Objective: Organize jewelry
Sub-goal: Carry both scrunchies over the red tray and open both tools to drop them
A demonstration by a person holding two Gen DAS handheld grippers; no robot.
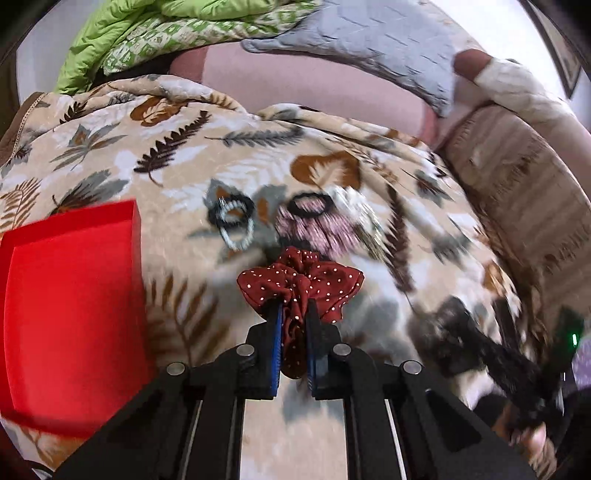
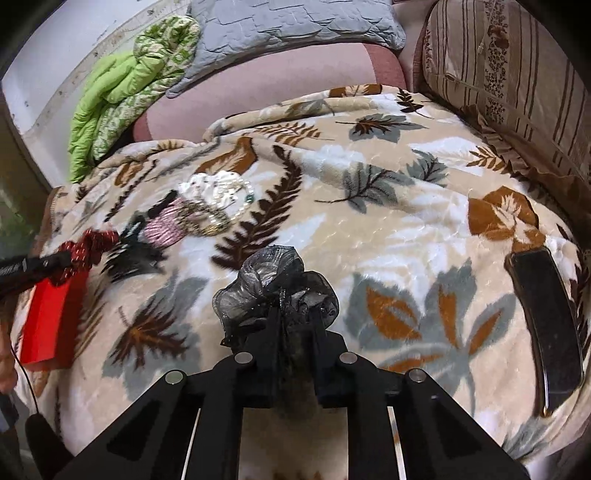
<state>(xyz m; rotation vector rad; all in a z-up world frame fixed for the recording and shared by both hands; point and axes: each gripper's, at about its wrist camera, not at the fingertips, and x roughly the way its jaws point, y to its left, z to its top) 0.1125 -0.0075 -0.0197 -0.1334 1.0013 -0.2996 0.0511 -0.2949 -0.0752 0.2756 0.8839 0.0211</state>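
My left gripper (image 1: 294,308) is shut on a dark red polka-dot scrunchie (image 1: 301,284) and holds it above the leaf-print blanket (image 1: 177,162), just right of an open red box (image 1: 70,291). My right gripper (image 2: 293,314) is shut on a sheer black scrunchie (image 2: 273,280) over the blanket (image 2: 388,206). Beyond the left gripper lie a black hair tie with a beaded bracelet (image 1: 232,218), another black ring (image 1: 310,203), a pink striped scrunchie (image 1: 317,229) and pale pearly pieces (image 1: 351,201). In the right wrist view the left gripper (image 2: 70,260) with the red scrunchie (image 2: 90,247) is over the red box (image 2: 51,321), by the jewelry pile (image 2: 207,206).
A black tray or lid (image 2: 546,325) lies on the blanket at the right. A striped cushion (image 2: 517,70) stands at the back right, a grey quilted pillow (image 2: 295,26) and a green quilt (image 2: 125,92) at the back. The right gripper shows blurred at the left wrist view's right edge (image 1: 498,350).
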